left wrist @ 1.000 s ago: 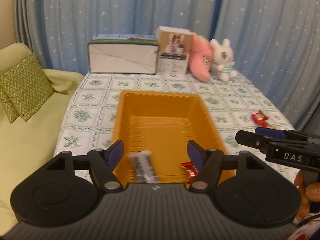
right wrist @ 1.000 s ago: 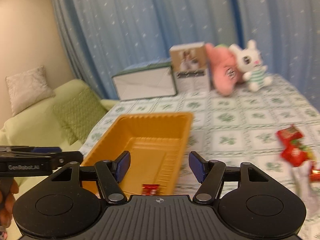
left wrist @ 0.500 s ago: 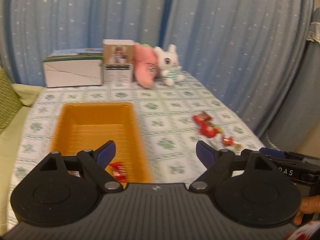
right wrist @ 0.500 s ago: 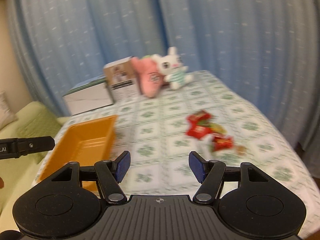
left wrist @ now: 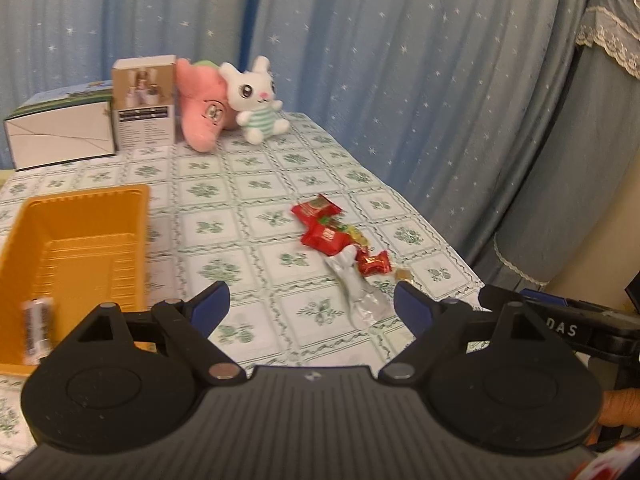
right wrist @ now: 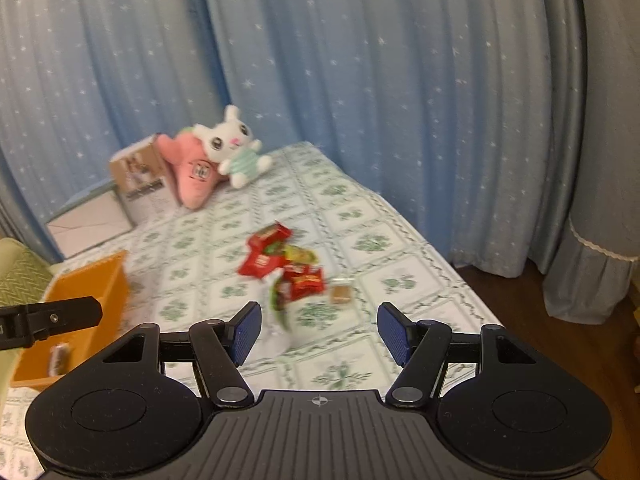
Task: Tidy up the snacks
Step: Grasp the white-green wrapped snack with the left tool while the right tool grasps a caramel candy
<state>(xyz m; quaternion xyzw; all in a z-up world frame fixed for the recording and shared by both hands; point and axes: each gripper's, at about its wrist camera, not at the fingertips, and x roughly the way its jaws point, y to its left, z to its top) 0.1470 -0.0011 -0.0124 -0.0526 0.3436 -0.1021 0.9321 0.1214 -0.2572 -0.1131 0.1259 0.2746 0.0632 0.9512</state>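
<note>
An orange tray (left wrist: 24, 216) sits on the left of the table and holds a silver-wrapped snack (left wrist: 37, 326). The tray also shows in the right wrist view (right wrist: 96, 280). A pile of snacks lies on the table's right side: red packets (left wrist: 324, 236), a silver wrapper (left wrist: 354, 288), a small red candy (left wrist: 376, 263). The pile shows in the right wrist view (right wrist: 280, 264), with a small brown sweet (right wrist: 341, 293). My left gripper (left wrist: 311, 306) is open and empty, above the table before the pile. My right gripper (right wrist: 319, 332) is open and empty, near the pile.
At the table's far end stand a white box (left wrist: 60, 132), a brown carton (left wrist: 144, 104), a pink plush (left wrist: 202, 116) and a white bunny plush (left wrist: 256, 100). Blue curtains hang behind. A green cushion (right wrist: 20, 276) lies left. The table's right edge drops to a wooden floor (right wrist: 520, 320).
Both grippers have swung right from over the orange tray toward the snack pile. The tray has slid to the left of both views. Both stay open and empty.
</note>
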